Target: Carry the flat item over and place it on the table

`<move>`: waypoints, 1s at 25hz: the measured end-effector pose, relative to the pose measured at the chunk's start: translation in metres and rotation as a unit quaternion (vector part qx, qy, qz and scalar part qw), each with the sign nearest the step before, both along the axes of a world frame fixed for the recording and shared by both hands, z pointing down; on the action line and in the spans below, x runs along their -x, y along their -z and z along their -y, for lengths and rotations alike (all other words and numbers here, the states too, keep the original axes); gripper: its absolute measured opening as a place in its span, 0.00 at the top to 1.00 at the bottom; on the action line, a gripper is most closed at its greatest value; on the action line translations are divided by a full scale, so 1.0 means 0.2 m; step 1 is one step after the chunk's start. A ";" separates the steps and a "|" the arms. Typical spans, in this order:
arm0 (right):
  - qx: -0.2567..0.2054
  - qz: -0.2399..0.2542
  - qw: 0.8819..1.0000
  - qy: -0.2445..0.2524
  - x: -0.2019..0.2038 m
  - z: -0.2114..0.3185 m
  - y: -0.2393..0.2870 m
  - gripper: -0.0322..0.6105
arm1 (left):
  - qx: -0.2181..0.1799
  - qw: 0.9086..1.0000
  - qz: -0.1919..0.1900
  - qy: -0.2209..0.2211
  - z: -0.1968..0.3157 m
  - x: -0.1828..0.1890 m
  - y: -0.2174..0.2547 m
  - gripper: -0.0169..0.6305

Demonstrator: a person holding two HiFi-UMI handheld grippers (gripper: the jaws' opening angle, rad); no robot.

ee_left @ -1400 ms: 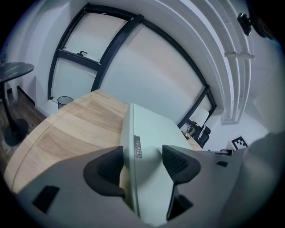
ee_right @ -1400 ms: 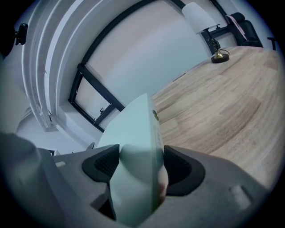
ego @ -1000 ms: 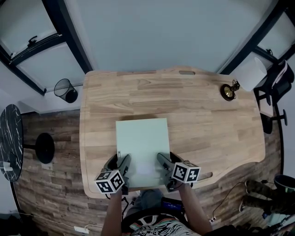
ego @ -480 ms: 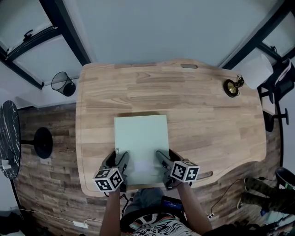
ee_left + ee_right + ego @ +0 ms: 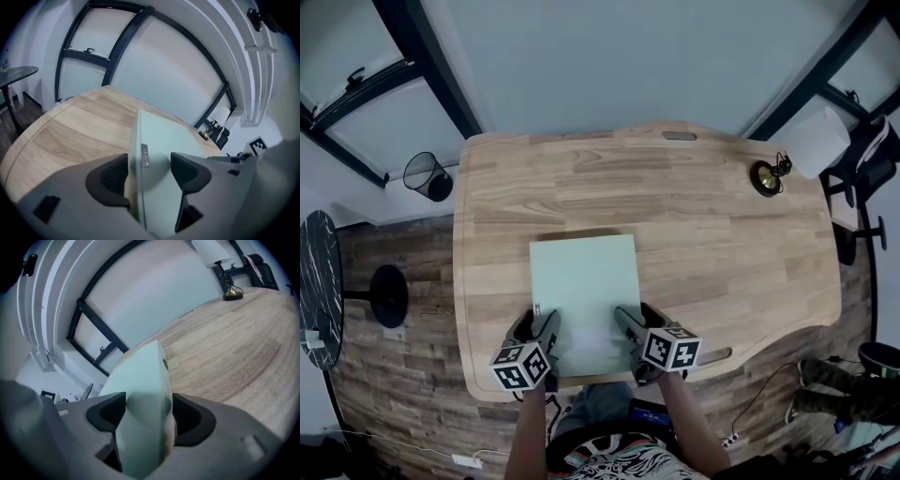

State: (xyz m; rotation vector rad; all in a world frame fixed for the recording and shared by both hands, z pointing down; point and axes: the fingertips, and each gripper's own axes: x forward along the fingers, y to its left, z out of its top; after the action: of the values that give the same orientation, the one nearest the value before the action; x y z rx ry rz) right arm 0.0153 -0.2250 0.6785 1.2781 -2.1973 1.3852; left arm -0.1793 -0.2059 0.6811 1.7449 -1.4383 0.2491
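A flat pale green box (image 5: 586, 292) is held level over the near part of the wooden table (image 5: 712, 225). Its near edge sits between both grippers. My left gripper (image 5: 542, 339) is shut on the box's near left corner, and my right gripper (image 5: 630, 336) is shut on its near right corner. In the left gripper view the box (image 5: 159, 154) runs away between the dark pads (image 5: 112, 176), its thin edge with a small label toward the camera. In the right gripper view the box (image 5: 140, 394) fills the gap between the pads (image 5: 187, 418). Whether the box touches the tabletop cannot be told.
A small brass lamp base (image 5: 766, 177) with a white shade (image 5: 813, 143) stands at the table's far right corner. A wire waste bin (image 5: 428, 176) sits on the floor at the far left. A black chair (image 5: 862, 178) is at the right, a round dark table (image 5: 319, 286) at the left.
The box and both grippers have stayed almost in place over the table's near edge; the head view has shifted slightly, so the scene sits a little lower left.
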 end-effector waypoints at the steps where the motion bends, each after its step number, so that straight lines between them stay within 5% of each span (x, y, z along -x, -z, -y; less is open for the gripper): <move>1: -0.008 -0.010 1.000 0.004 0.00 0.00 0.01 0.48 | 0.000 1.000 0.003 0.000 0.00 0.00 0.00 0.56; 8: -0.085 -0.062 0.994 0.002 -0.08 0.05 0.12 0.48 | -0.012 1.000 0.012 -0.002 0.01 0.03 0.07 0.56; 13: -0.164 -0.100 0.979 0.062 -0.03 0.04 0.26 0.50 | -0.038 0.999 0.013 0.006 0.03 0.08 0.16 0.55; 21: -0.191 -0.094 0.973 0.092 0.03 -0.02 0.34 0.52 | -0.089 0.995 0.042 0.003 0.06 0.09 0.33 0.56; 25: -0.223 -0.117 0.965 0.069 0.01 -0.04 0.43 0.57 | -0.111 0.993 0.028 -0.010 0.04 0.06 0.43 0.75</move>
State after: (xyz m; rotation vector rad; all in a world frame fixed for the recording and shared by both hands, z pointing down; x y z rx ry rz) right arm 0.0142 -0.2164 0.5919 1.3088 -2.4499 0.6662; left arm -0.1921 -0.2135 0.5957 1.9464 -1.5371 0.1533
